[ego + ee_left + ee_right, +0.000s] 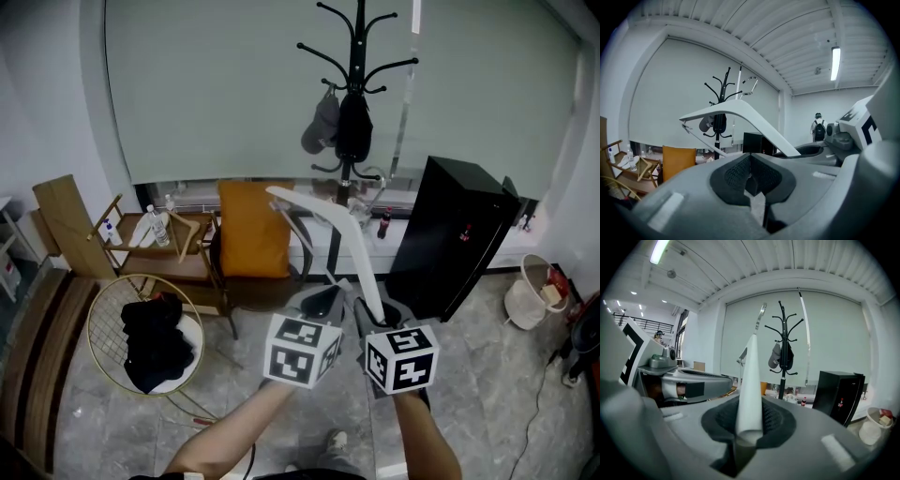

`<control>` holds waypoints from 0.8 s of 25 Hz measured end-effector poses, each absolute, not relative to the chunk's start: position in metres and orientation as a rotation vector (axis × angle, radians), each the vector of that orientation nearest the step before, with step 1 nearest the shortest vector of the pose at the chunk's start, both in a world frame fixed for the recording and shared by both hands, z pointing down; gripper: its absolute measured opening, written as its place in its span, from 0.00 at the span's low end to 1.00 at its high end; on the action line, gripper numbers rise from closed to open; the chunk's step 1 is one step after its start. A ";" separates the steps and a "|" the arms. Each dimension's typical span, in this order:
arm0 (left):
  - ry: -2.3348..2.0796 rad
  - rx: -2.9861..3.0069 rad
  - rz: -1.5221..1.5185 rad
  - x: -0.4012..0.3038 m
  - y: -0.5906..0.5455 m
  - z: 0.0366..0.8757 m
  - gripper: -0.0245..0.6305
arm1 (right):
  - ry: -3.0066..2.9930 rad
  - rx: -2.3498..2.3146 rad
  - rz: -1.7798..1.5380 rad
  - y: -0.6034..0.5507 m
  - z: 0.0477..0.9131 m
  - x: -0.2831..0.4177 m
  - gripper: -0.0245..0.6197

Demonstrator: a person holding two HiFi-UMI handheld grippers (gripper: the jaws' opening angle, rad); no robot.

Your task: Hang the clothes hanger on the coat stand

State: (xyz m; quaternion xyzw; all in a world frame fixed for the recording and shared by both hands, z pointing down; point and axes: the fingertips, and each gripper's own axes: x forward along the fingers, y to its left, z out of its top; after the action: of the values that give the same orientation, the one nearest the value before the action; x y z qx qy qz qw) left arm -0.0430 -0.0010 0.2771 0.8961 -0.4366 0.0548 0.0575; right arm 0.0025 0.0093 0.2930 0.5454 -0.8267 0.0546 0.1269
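Note:
The black coat stand (355,84) rises before the window blind, with a grey cap and a black bag on its lower pegs; it also shows in both gripper views (723,96) (783,338). A white clothes hanger (330,225) slants up and to the left from my right gripper (377,317), which is shut on one end of it (751,380). Its metal hook (761,315) points up. My left gripper (324,300) sits just left of the right one, jaws together and empty (750,161), with the hanger's arm (740,111) passing above it. The stand is still some way off.
A black cabinet (450,234) stands right of the stand's foot, an orange chair (253,230) to its left. A wooden rack with bottles (159,234) and a round wire basket of dark clothes (150,339) are at left. A white bin (530,292) is at right.

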 end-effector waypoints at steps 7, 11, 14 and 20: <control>-1.412 2.687 0.143 -0.017 -0.047 0.282 0.04 | -2.425 1.545 0.126 -0.037 0.297 0.029 0.14; -1.436 2.673 0.162 0.004 -0.079 0.285 0.05 | -2.439 1.533 0.122 -0.072 0.296 0.047 0.14; -1.459 2.660 0.169 0.016 -0.102 0.286 0.05 | -2.448 1.520 0.116 -0.094 0.296 0.060 0.14; -1.517 2.627 0.192 0.034 -0.137 0.292 0.04 | -2.473 1.479 0.119 -0.129 0.305 0.079 0.14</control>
State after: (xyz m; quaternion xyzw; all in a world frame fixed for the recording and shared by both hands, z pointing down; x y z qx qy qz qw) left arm 0.0343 -0.1373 0.2923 0.8631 -0.4985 0.0631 0.0507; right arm 0.0788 -0.1295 0.3050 0.5084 -0.8505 0.0410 0.1284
